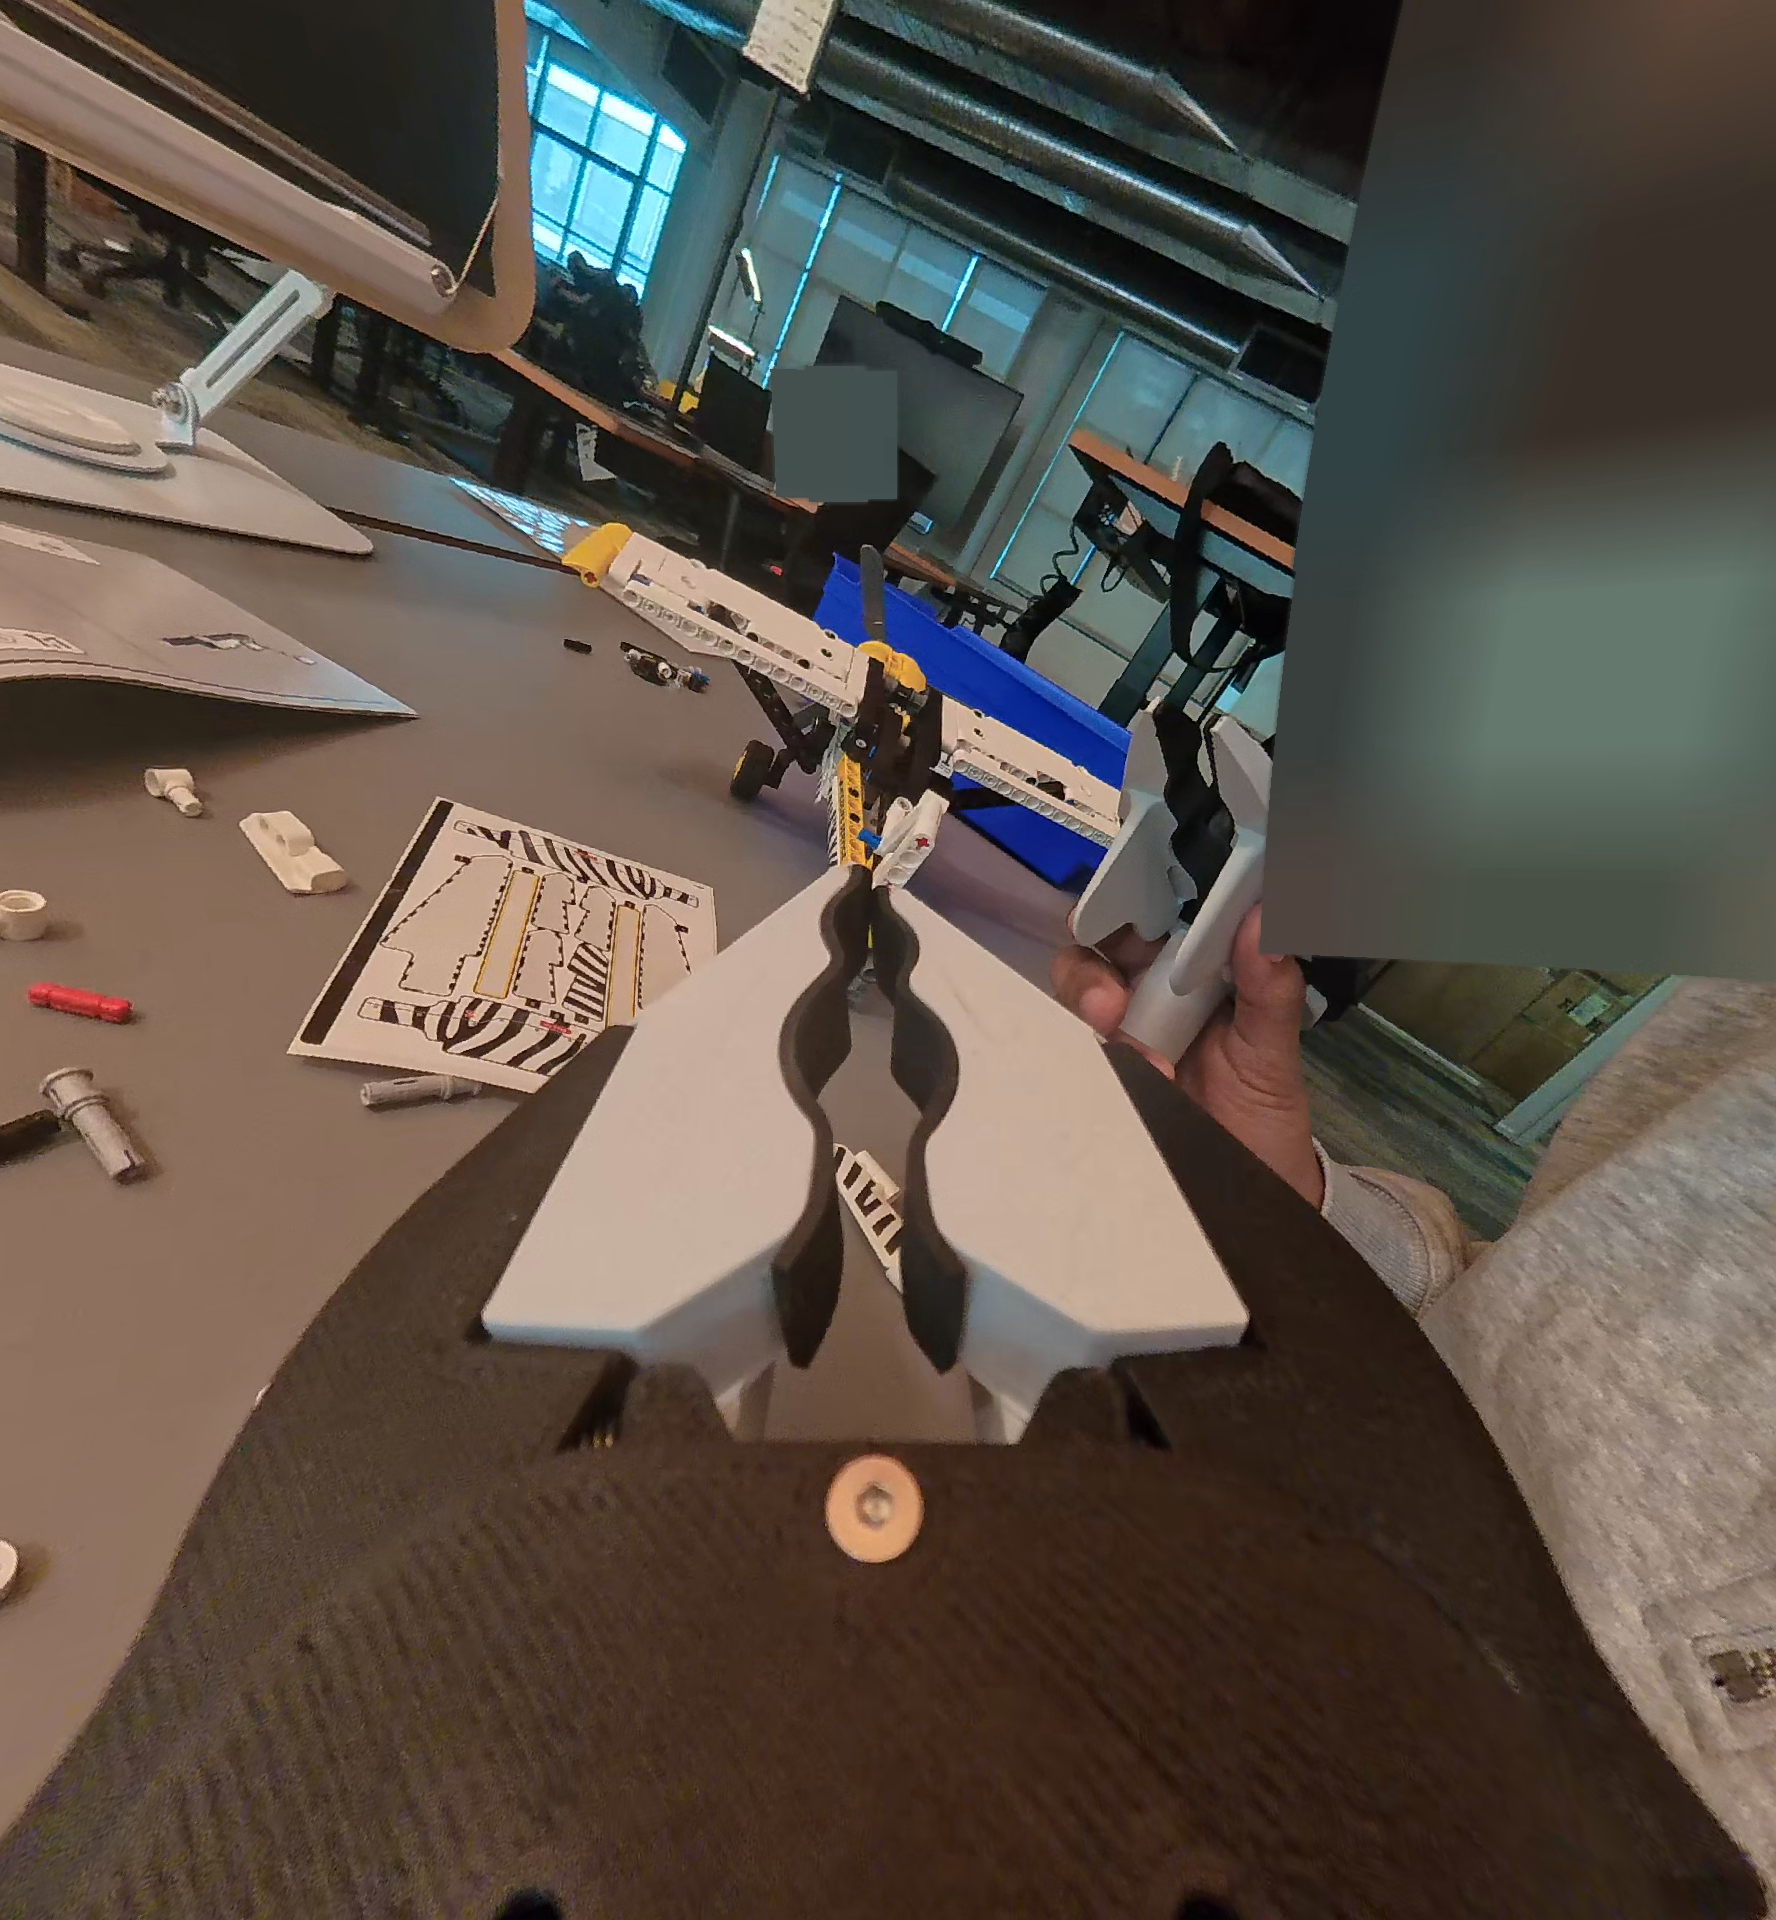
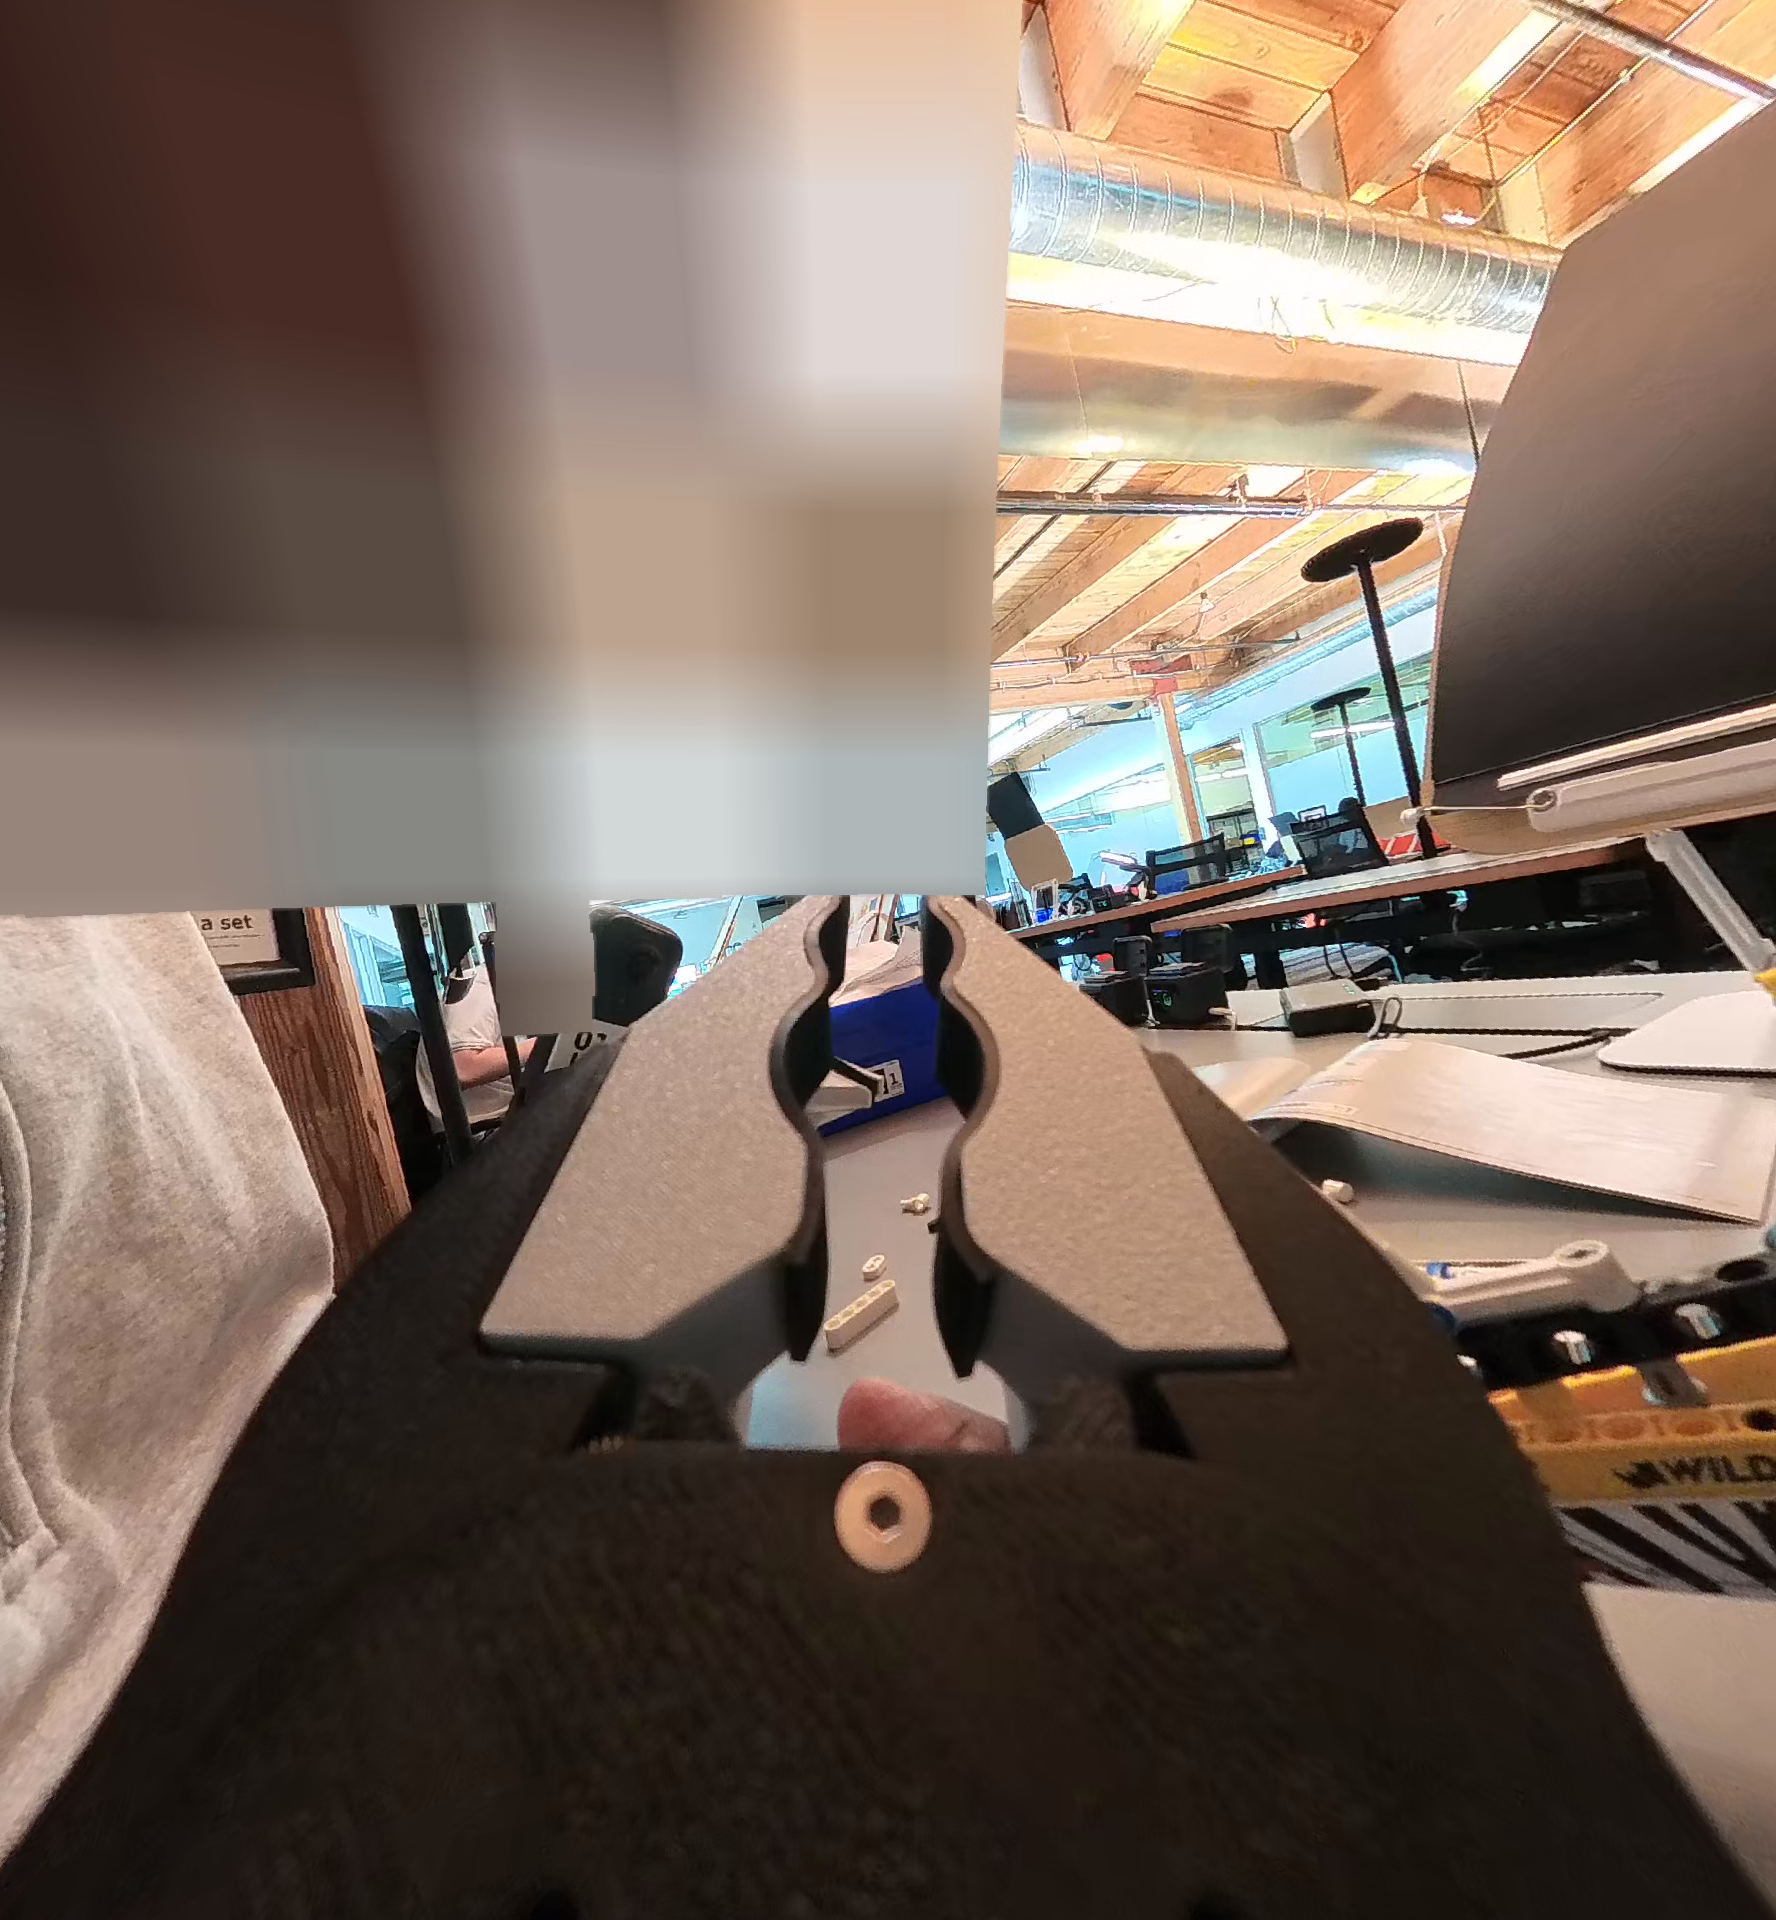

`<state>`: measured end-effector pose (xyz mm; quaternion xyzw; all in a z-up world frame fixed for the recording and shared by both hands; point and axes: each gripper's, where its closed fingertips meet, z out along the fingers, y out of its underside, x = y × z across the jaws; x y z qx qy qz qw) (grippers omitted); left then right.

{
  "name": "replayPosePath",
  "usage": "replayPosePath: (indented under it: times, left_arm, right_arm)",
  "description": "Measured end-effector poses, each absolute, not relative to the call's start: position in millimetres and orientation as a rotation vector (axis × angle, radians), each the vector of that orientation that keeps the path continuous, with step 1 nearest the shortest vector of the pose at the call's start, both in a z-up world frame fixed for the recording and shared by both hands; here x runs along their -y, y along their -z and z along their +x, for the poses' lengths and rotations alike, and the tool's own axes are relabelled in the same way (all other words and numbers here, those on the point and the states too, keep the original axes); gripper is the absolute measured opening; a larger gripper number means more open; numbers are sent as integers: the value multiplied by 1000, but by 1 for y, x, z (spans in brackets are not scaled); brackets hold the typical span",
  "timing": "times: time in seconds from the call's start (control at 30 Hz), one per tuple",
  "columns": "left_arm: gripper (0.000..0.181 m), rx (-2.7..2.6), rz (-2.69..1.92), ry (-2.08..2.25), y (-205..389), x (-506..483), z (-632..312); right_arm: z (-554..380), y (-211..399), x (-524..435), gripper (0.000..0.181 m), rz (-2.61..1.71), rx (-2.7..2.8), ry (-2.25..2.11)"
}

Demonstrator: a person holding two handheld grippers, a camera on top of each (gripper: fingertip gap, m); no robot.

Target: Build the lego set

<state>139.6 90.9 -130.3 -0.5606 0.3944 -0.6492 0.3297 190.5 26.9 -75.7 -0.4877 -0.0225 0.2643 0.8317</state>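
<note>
While the left gripper (image 1: 871,883) is tilted down toward the grey tabletop (image 1: 240,1247), its two fingers are drawn almost together at the tips, and the tail end of the lego plane model (image 1: 863,727) sits right at those tips; whether the tips actually pinch the model cannot be told from this view. The model, white-winged with a yellow-and-black body, a black propeller and a small black wheel, extends away directly ahead of the left gripper. Beyond the model lies a blue bin (image 1: 977,675).

To the left of the left gripper lies a zebra-striped sticker sheet (image 1: 510,945). Farther left, loose parts are scattered: a red axle (image 1: 79,1003), a grey pin (image 1: 99,1122) and several white connectors (image 1: 292,852). An open instruction booklet (image 1: 136,644) lies ahead and to the left, near a monitor base (image 1: 188,478).

The right gripper (image 2: 884,914) is raised, with its fingers spread a little at the tips and nothing between them. Below its fingers, a white lego beam (image 2: 861,1312) and small white pieces lie on the tabletop. To its right, the yellow-and-black part of the model and a zebra-striped panel (image 2: 1715,1558) are close to the camera. In the left wrist view, the right gripper appears to the right, held in a hand (image 1: 1227,1039).
</note>
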Motion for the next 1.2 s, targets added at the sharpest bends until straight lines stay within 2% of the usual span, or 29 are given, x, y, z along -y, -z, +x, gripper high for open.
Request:
replayPosePath:
  times: [0.37,0.5,0.63,0.73,0.83,0.9,1.03,1.07,1.1,1.13,1.2]
  left_arm:
    - [0,-1023,-1533,1665,137,-98,149]
    - [0,-1049,-1560,1570,142,-109,161]
    - [0,-1199,-1518,1314,136,-121,176]
    - [0,-1108,-1391,1092,106,-145,181]
    - [0,-960,-1152,697,69,-171,172]
    - [0,-961,-1114,570,62,-173,175]
    - [0,-1036,-1427,890,88,-169,204]
    - [4,-1060,-1468,897,92,-175,211]
    - [16,-1081,-1478,851,95,-186,219]
    - [32,-1106,-1460,787,98,-198,231]
    - [76,-1231,-1451,612,115,-225,260]
  right_arm:
    - [192,77,-32,13,-1049,28,-600]
    - [193,76,-24,8,-1054,52,-489]
    - [182,75,-20,3,-1055,127,-387]
    - [176,77,-20,4,-1069,154,-403]
    - [183,75,-16,5,-1045,119,-439]
    - [189,74,-14,5,-1025,87,-478]
    - [195,73,-12,6,-1006,51,-532]
    - [196,73,-12,7,-1005,48,-538]
    - [196,73,-13,7,-1005,46,-543]
    - [196,73,-13,7,-1005,44,-546]
    - [197,73,-13,8,-1003,38,-561]
